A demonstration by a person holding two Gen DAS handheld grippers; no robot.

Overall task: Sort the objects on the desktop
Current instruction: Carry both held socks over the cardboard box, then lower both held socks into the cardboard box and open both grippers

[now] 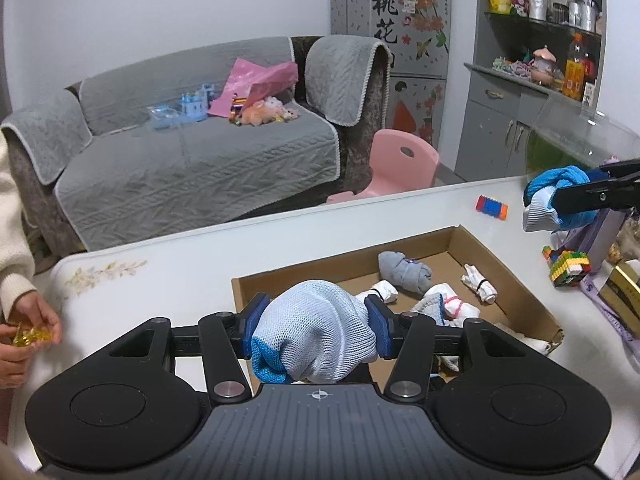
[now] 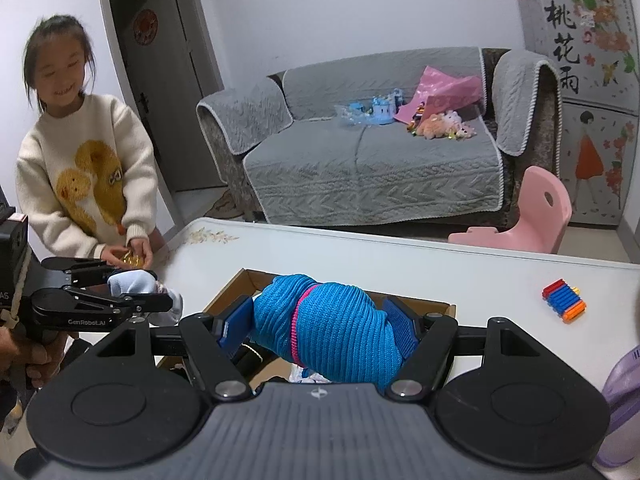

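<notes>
The left gripper (image 1: 316,330) is clamped on a rolled pale-blue mesh sock with a bright blue cuff (image 1: 316,336), its blue pads pressing both sides. Just beyond it lies a shallow brown cardboard box (image 1: 516,276) with rolled socks inside. The right gripper (image 2: 320,326) squeezes a rolled bright-blue ribbed sock with pink stripes (image 2: 328,328) above that box's near edge (image 2: 236,284).
</notes>
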